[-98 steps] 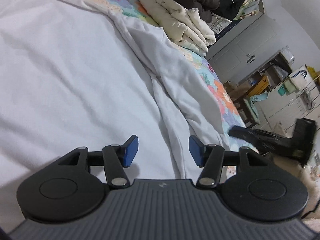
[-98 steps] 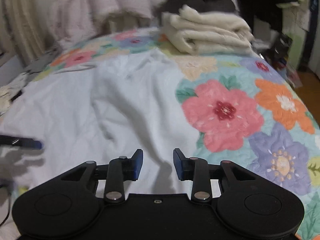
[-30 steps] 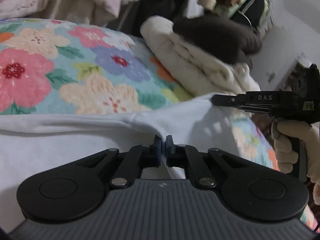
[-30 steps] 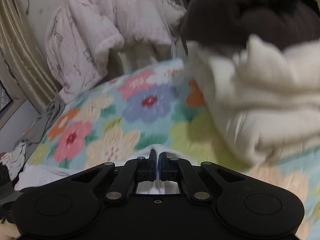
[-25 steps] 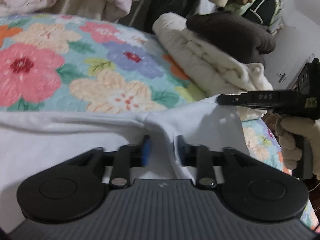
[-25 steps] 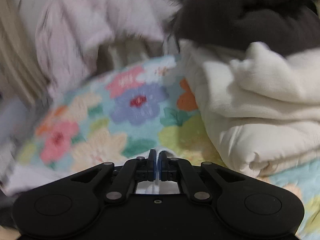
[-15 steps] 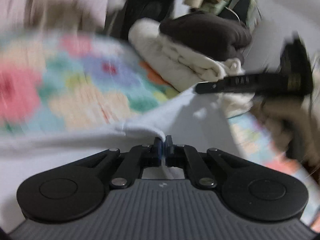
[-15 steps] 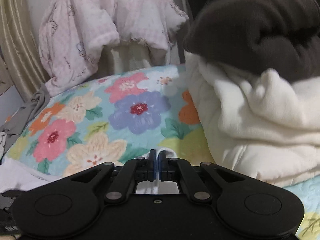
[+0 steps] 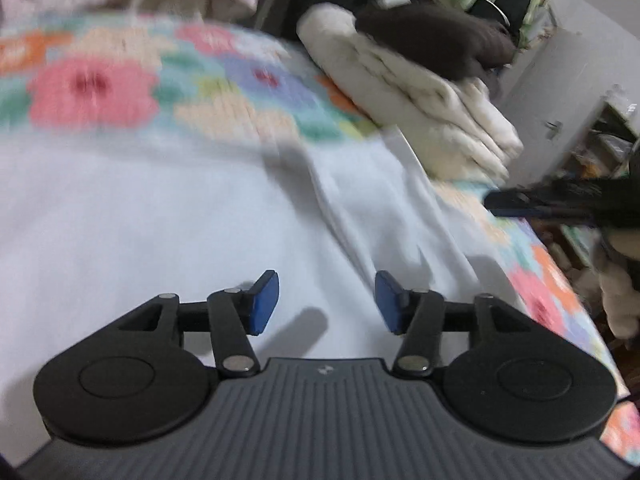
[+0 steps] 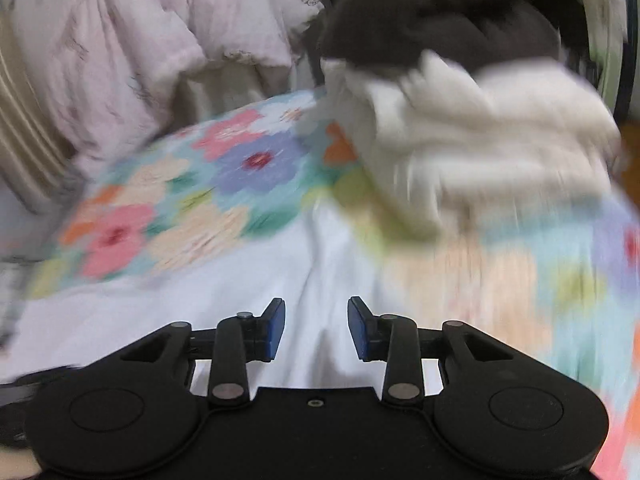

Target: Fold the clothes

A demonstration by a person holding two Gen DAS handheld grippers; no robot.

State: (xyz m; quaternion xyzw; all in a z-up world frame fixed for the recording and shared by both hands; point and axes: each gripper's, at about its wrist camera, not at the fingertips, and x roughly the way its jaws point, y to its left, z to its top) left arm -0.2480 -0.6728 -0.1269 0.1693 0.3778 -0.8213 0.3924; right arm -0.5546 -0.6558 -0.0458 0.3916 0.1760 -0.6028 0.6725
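I've just let both jaws open: left gripper (image 9: 326,306) and right gripper (image 10: 316,328) hang half-open, empty, over the white garment (image 9: 160,216), its fold laid.

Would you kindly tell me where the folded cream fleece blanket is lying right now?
The folded cream fleece blanket lies on the floral quilt at the upper right of both wrist views, under a dark brown garment and just beyond the white cloth's far edge.

A flowered quilt (image 9: 132,92) covers the bed; beyond its far edge hangs a pale pink padded garment (image 10: 152,40), with ribbed cream curtain (image 10: 20,136) to the left and a grey cabinet (image 9: 560,92) right of the bed
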